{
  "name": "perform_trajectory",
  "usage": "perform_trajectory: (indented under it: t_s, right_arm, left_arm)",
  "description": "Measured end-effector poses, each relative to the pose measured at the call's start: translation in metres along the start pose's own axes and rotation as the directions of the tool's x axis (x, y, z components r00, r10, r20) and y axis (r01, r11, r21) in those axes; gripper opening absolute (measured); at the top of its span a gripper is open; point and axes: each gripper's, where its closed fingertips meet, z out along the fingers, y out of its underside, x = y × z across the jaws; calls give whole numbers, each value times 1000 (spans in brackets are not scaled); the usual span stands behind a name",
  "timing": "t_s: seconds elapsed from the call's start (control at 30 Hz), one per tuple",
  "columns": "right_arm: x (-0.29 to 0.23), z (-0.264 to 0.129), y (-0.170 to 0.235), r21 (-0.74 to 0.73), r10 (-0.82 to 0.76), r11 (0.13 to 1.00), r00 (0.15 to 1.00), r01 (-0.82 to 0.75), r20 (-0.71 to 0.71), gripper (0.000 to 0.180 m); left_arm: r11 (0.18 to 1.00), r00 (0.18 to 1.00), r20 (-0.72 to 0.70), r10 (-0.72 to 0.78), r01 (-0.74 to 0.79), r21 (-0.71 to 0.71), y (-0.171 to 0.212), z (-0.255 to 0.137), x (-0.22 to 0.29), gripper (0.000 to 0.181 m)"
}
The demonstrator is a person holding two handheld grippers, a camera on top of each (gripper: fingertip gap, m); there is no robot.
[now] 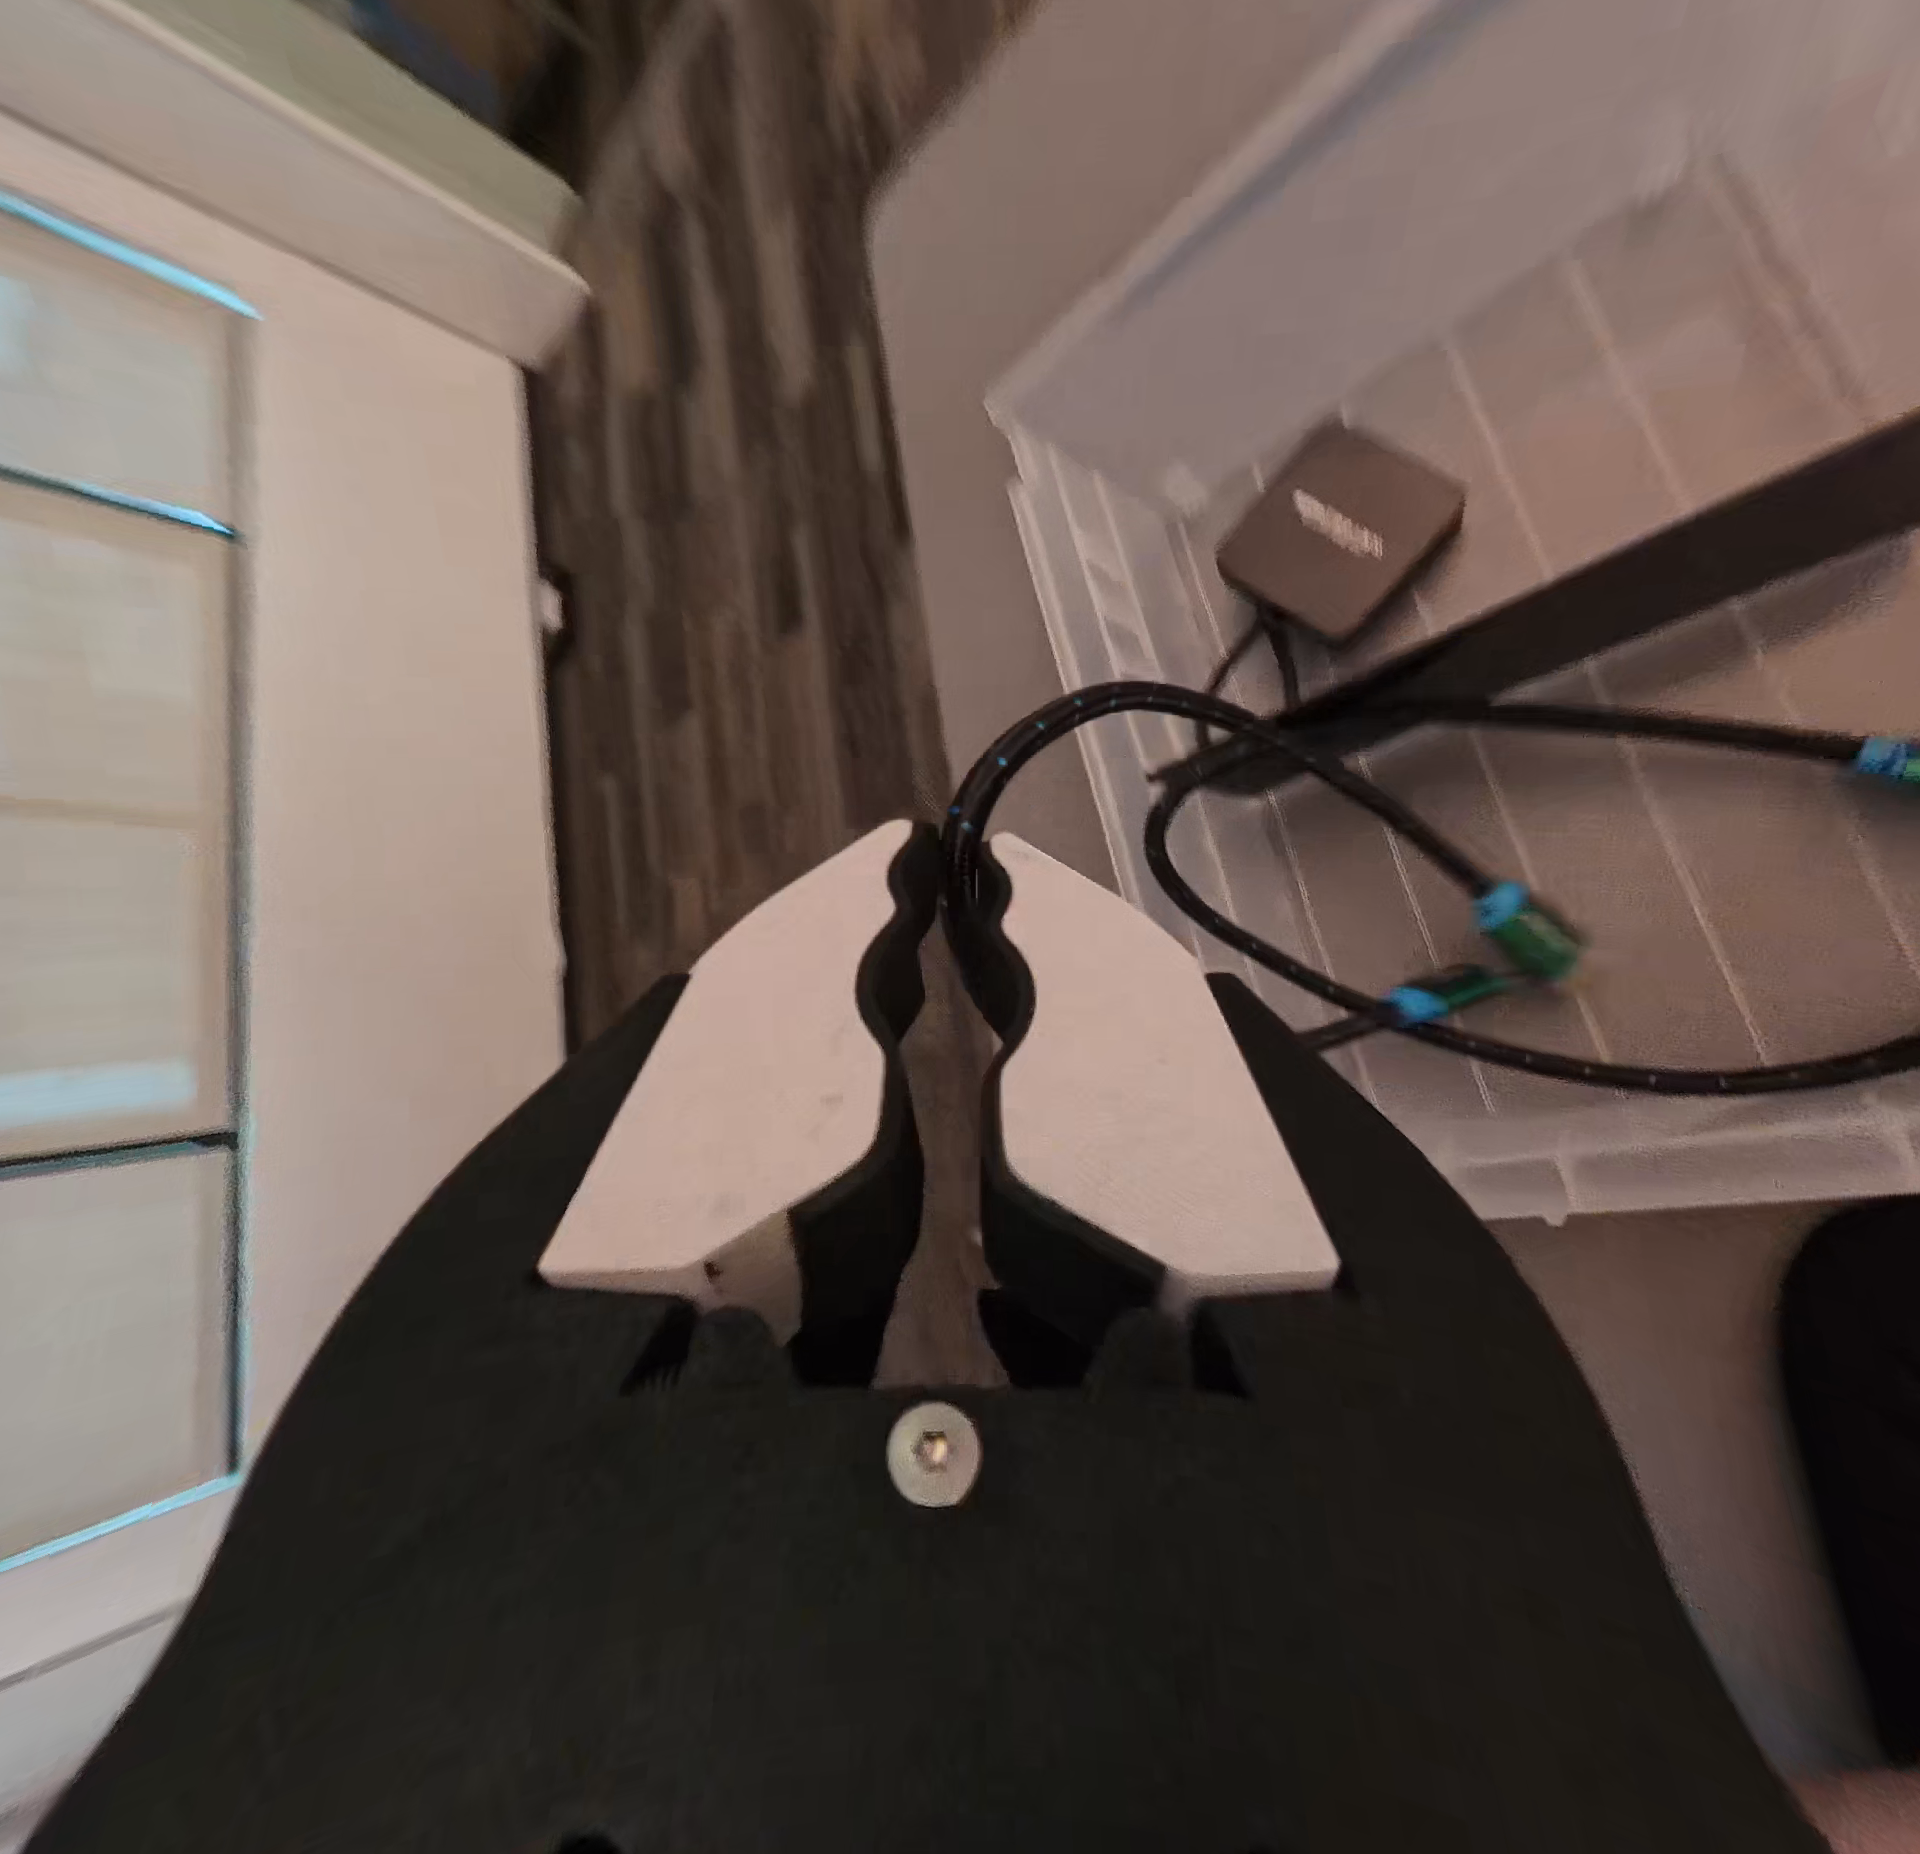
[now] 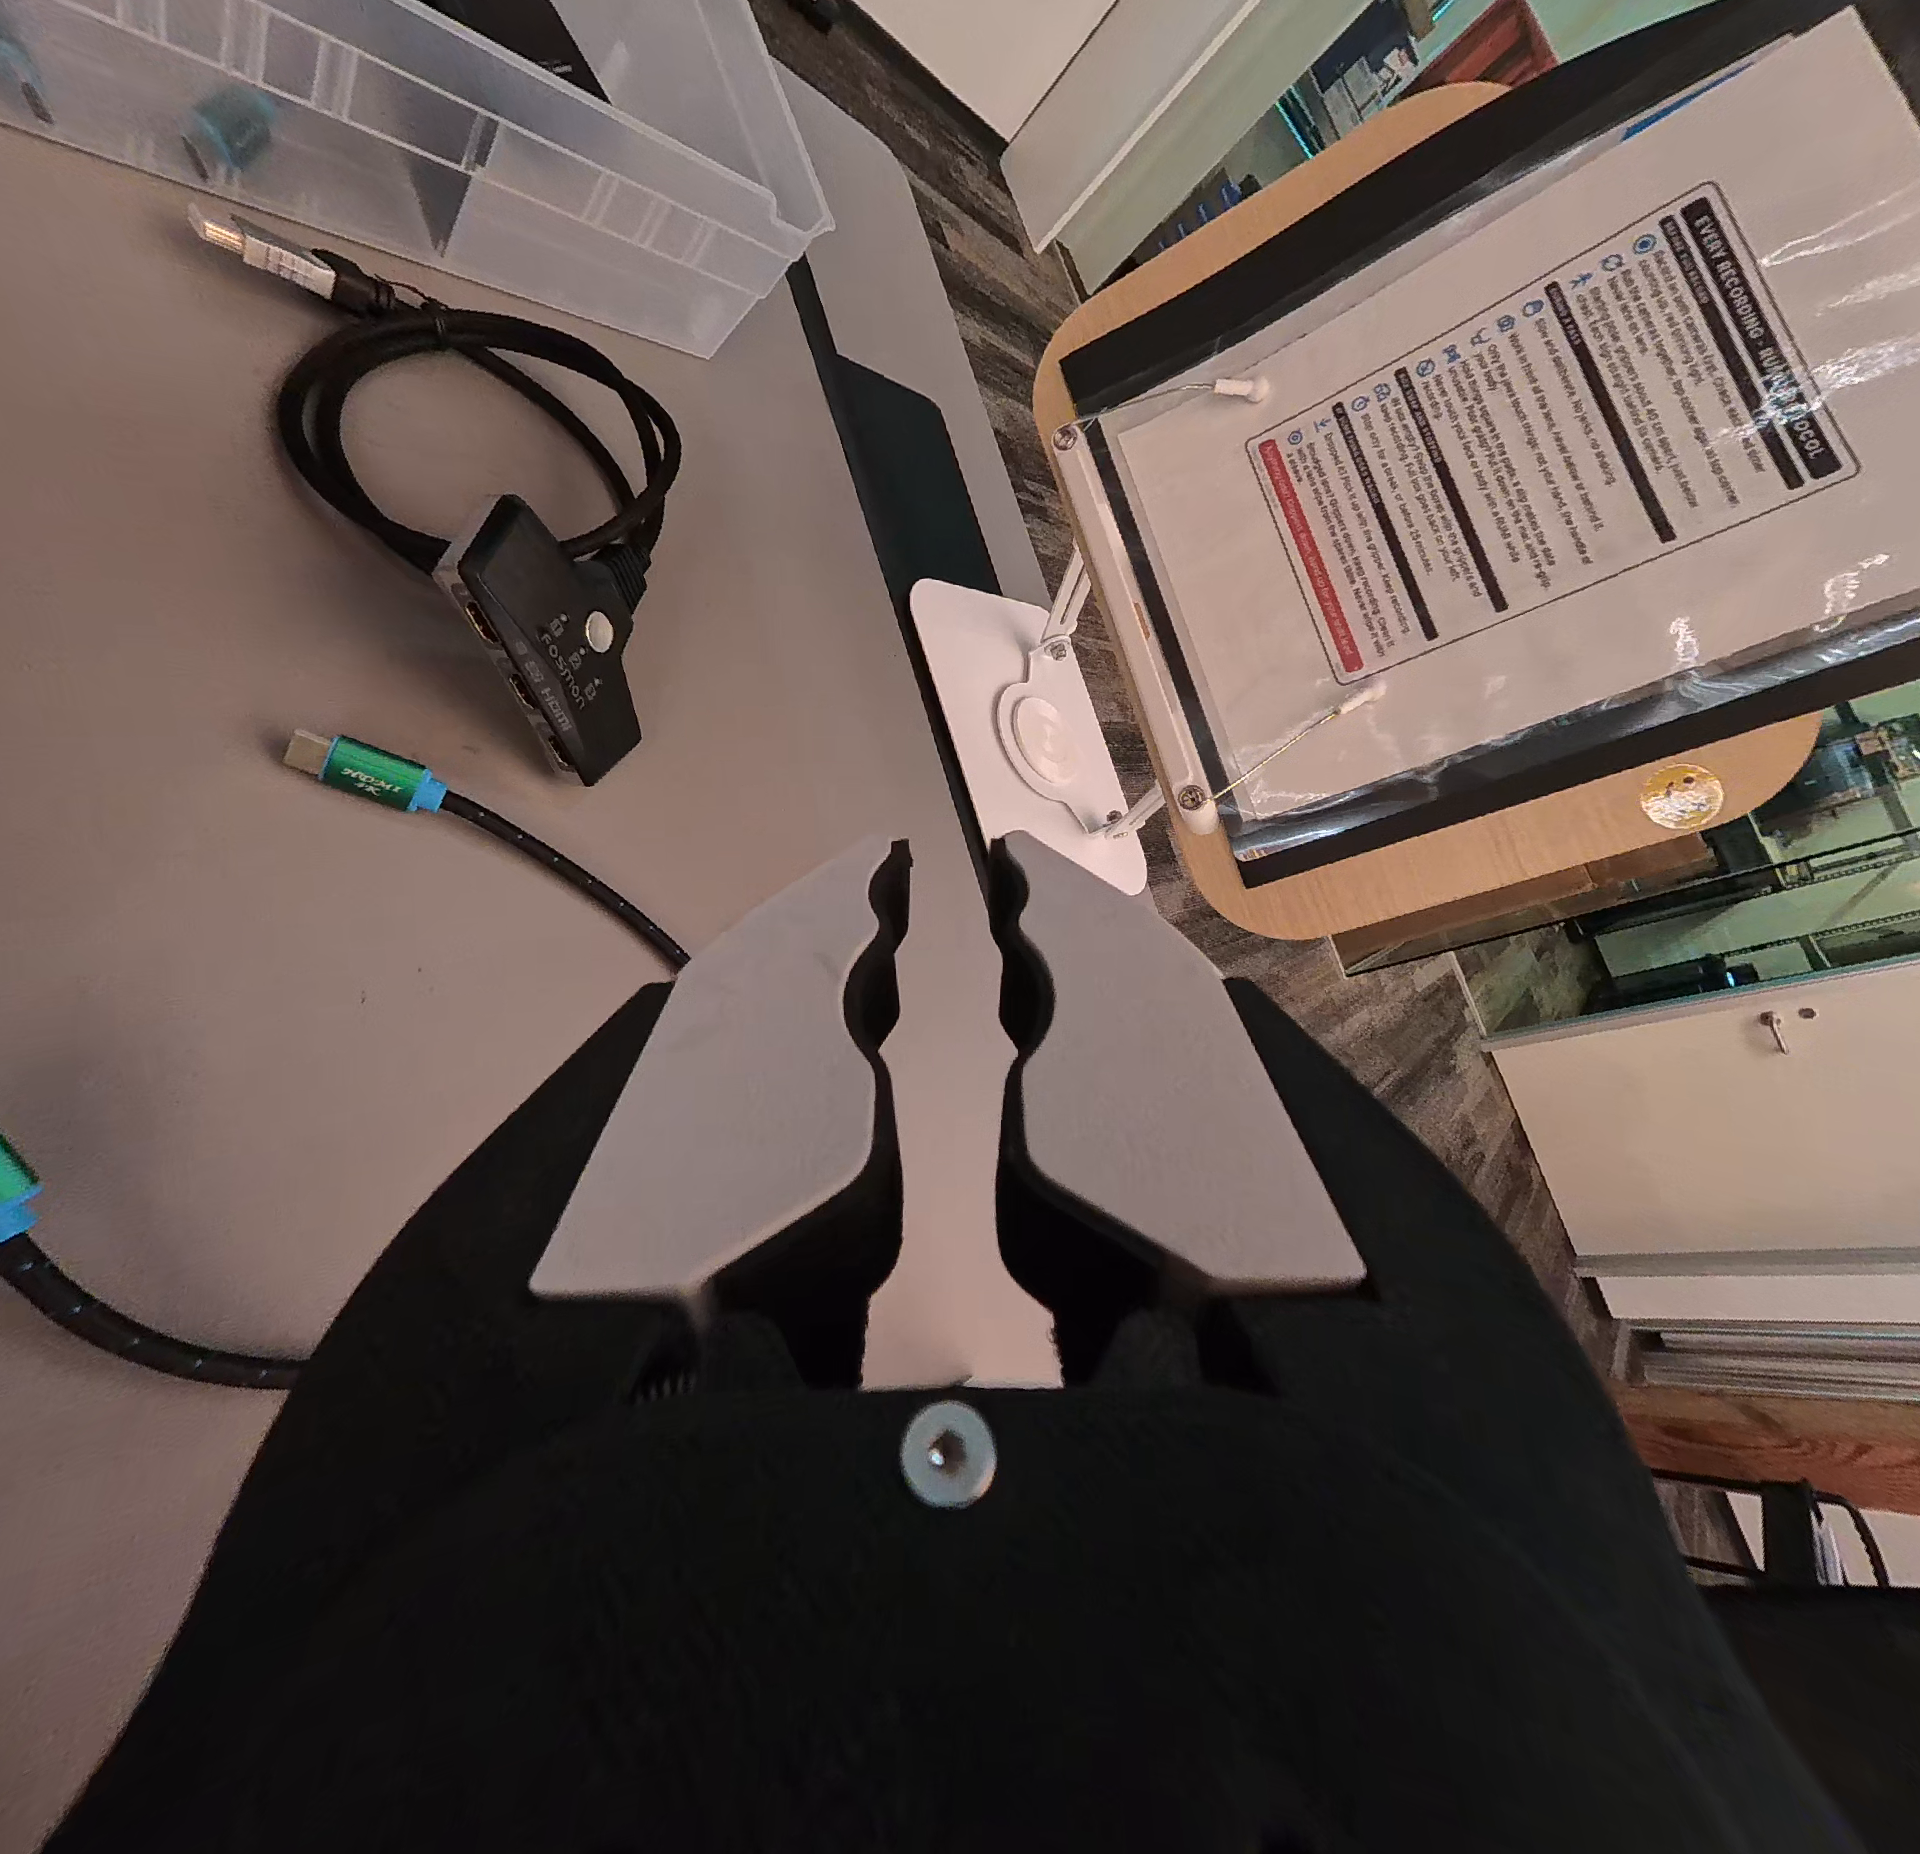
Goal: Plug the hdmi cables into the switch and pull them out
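In the left wrist view my left gripper [image 1: 961, 869] is shut on a black braided HDMI cable [image 1: 1081, 708] at its fingertips. The cable loops right into a clear plastic bin [image 1: 1558, 1170], where green-and-blue plugs [image 1: 1527, 931] lie. In the right wrist view the black HDMI switch [image 2: 551, 630] lies on the grey table [image 2: 260, 973] with its own coiled lead [image 2: 468, 402]. No cable is plugged into its ports. A green HDMI plug [image 2: 364, 765] lies loose just left of the switch, and another [image 2: 16, 1181] shows at the left edge. My right gripper [image 2: 951, 859] is slightly open and empty, over the table edge right of the switch.
A dark square box [image 1: 1340, 531] lies in the bin. The bin also shows in the right wrist view [image 2: 416, 111], behind the switch. A white stand base [image 2: 1029, 734] and a sign board with a laminated sheet [image 2: 1455, 454] stand beyond the table edge. White cabinets [image 1: 364, 557] border the wood-look floor.
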Motion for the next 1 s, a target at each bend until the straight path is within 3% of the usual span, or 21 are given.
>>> perform_trajectory:
  t_s: [0.17,0.37,0.47,0.53,0.6,0.93,1.0]
  right_arm:
    - [-4,5,-6,9,-16,1000,1000,16,4,15]
    - [-35,23,-35,137,15,990,988,-36,156,17]
    - [-75,28,-65,247,130,934,888,-260,442,35]
    - [-98,27,-80,237,180,884,761,-404,623,42]
    - [-116,30,-84,190,184,878,677,-440,713,46]
    - [-144,66,-81,57,286,874,606,-483,742,45]
    - [-150,67,-86,27,313,850,545,-527,778,44]
  left_arm:
    - [924,993,118,18,-62,377,-70,-95,12,6]
    - [659,992,-37,122,-53,750,-138,-174,77,6]
    - [578,973,-77,220,-66,814,-157,-188,108,6]
    - [521,960,-77,268,-78,850,-166,-196,124,6]
    - [488,943,-94,318,-78,869,-170,-202,139,7]
    - [486,933,-60,355,-128,865,-177,-194,154,6]
    - [482,931,-65,359,-126,867,-177,-195,156,6]
